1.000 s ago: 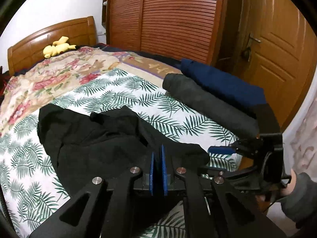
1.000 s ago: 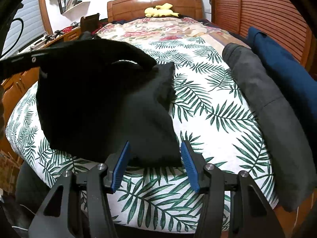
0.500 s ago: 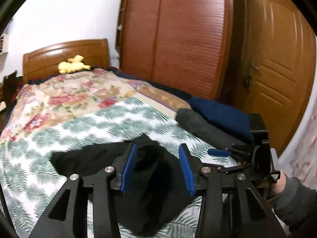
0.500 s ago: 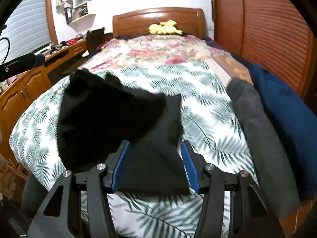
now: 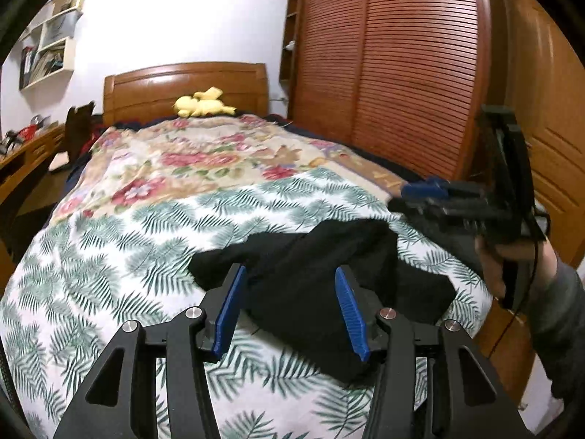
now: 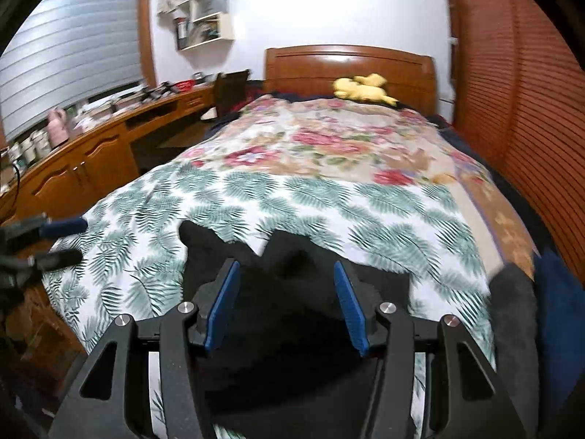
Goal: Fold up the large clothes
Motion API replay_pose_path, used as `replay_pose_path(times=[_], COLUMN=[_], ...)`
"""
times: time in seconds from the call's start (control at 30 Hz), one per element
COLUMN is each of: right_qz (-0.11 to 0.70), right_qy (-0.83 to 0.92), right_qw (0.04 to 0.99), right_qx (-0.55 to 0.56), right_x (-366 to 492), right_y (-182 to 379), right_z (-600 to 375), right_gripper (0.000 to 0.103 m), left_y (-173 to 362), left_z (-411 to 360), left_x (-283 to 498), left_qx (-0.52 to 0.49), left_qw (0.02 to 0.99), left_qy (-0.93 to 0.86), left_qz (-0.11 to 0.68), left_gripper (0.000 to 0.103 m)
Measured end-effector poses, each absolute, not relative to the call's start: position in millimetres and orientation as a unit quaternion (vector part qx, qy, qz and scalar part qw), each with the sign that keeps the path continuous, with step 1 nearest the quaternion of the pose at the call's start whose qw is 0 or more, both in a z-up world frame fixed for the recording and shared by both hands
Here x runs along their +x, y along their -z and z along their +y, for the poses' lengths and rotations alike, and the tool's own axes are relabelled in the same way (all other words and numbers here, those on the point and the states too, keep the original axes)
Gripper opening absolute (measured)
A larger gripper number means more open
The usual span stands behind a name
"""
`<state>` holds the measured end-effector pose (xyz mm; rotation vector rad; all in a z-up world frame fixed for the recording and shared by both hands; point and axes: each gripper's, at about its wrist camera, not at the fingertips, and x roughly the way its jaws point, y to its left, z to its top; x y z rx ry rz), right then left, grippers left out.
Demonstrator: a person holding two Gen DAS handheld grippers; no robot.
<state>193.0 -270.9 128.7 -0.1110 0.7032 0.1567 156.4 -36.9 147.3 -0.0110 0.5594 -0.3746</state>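
A black garment (image 5: pixel 314 274) is being shown against a white sheet (image 5: pixel 146 241) printed with green fern leaves. Beyond it, a cream quilt (image 5: pixel 204 153) is being patterned by red and pink flowers. A yellow soft toy (image 5: pixel 203 106) is being set off by a brown wooden headboard (image 5: pixel 153 87). Blue pads (image 6: pixel 223 307) are being carried on black fingers. A grey roll (image 6: pixel 515 314) and a navy one (image 6: pixel 559 303) are being seen alongside.

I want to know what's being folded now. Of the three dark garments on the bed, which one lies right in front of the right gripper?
The black garment, spread on the palm-leaf sheet. The grey garment and navy garment lie by the bed's right edge.
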Motion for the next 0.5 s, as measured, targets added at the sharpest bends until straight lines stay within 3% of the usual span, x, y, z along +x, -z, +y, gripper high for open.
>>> replay_pose_path(times=[0.1,0.2,0.23,0.43,0.47,0.5], right_qz=[0.359,0.38,0.392,0.461,0.47,0.475], right_qy=[-0.101,-0.121,-0.126,-0.136,-0.136,-0.138], right_qw=[0.926,0.914,0.909,0.873,0.868,0.864], right_qx=[-0.064,-0.069,-0.067,-0.078,-0.086,-0.09], right_x=[219,241,249,272,272,271], right_y=[-124,-113,-107,-74,-68,-65], right_z=[-247,-232,-229,-224,-223,-223], right_gripper=[0.056,0.073,0.075,0.074,0.071,0.057], left_y=[-145,-144,-143,-143,-142,-142], left_z=[-34,-32,-32,-27,-27,-27], left_x=[154,147,146,140,140,140], left_qx=[-0.005,-0.006,-0.009,-0.012,-0.012,-0.012], left_qw=[0.944,0.944,0.944,0.941,0.94,0.94], left_qy=[0.173,0.166,0.164,0.159,0.159,0.159], left_qz=[0.281,0.284,0.286,0.299,0.301,0.302], left_gripper=[0.053,0.053,0.053,0.054,0.054,0.054])
